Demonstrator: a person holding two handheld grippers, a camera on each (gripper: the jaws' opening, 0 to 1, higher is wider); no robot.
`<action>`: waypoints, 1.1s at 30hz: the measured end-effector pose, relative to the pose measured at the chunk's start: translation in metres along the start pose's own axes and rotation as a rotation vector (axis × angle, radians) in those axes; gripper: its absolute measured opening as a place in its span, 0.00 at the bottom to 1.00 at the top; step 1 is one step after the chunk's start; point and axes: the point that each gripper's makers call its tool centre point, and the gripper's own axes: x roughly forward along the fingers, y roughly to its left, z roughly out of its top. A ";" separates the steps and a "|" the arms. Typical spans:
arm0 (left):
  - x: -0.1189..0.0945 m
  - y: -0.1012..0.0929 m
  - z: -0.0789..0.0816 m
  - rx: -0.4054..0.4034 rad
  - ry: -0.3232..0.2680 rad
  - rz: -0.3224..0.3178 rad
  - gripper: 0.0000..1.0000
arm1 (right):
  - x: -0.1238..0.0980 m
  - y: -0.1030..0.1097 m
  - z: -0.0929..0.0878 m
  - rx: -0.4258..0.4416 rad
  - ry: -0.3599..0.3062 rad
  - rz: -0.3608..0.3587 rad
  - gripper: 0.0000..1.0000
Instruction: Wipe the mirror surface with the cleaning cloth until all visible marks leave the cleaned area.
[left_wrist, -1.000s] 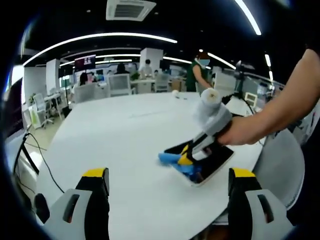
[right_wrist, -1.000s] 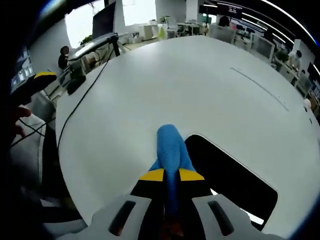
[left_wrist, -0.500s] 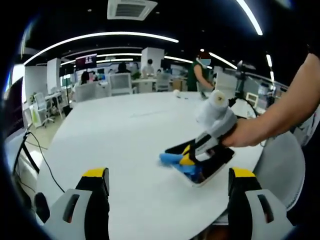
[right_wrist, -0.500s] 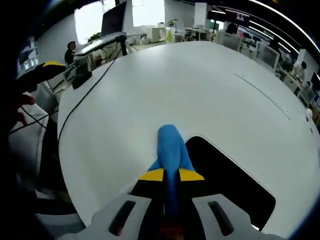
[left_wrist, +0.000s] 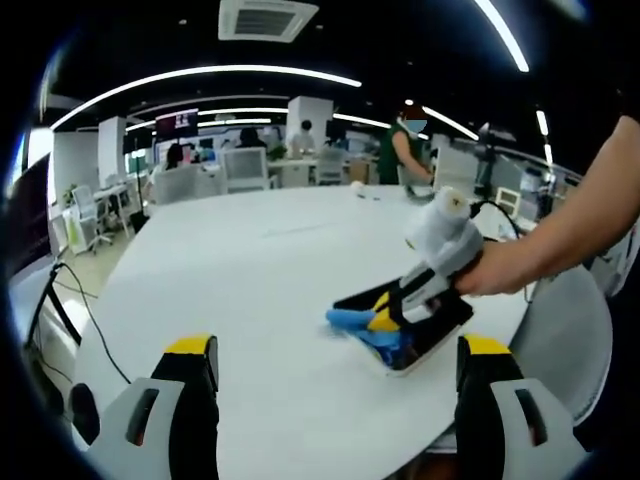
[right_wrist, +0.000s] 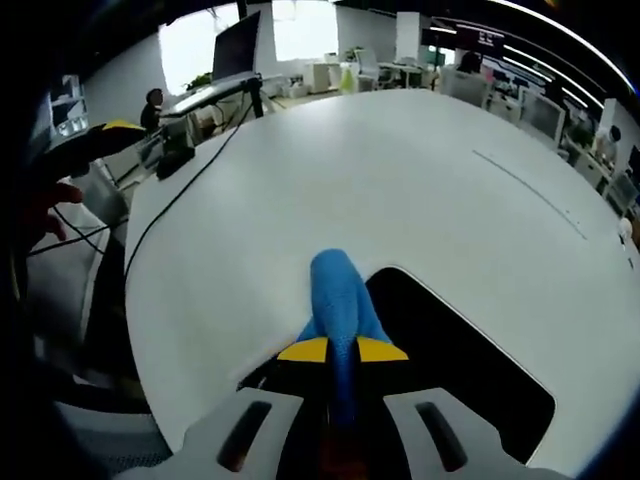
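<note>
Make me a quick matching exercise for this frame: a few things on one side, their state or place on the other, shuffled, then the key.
Things:
1. cleaning cloth
2. mirror
3. left gripper
4. right gripper

States:
a. lies flat on the white table, near its edge
b. open, holding nothing
c. blue, pinched between two jaws
d. shut, tips over the mirror's edge

Pairs: 1-c, 2-a, 3-b, 4-d

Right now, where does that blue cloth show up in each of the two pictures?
Left gripper view: blue cloth lies right of centre, at the mirror's near edge, under the right gripper.
Right gripper view: it rises bottom centre, pinched between the jaws.
Shared landmark: the dark mirror on the white table.
</note>
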 end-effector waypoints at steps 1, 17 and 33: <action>0.001 -0.001 0.000 0.001 0.002 -0.003 1.00 | 0.000 0.000 -0.001 0.000 0.004 0.001 0.03; 0.010 -0.016 -0.005 0.001 0.022 -0.085 1.00 | -0.010 -0.013 -0.015 0.000 0.002 0.036 0.03; 0.012 -0.012 -0.003 0.036 0.027 -0.092 1.00 | -0.029 -0.042 -0.038 0.035 0.018 0.011 0.03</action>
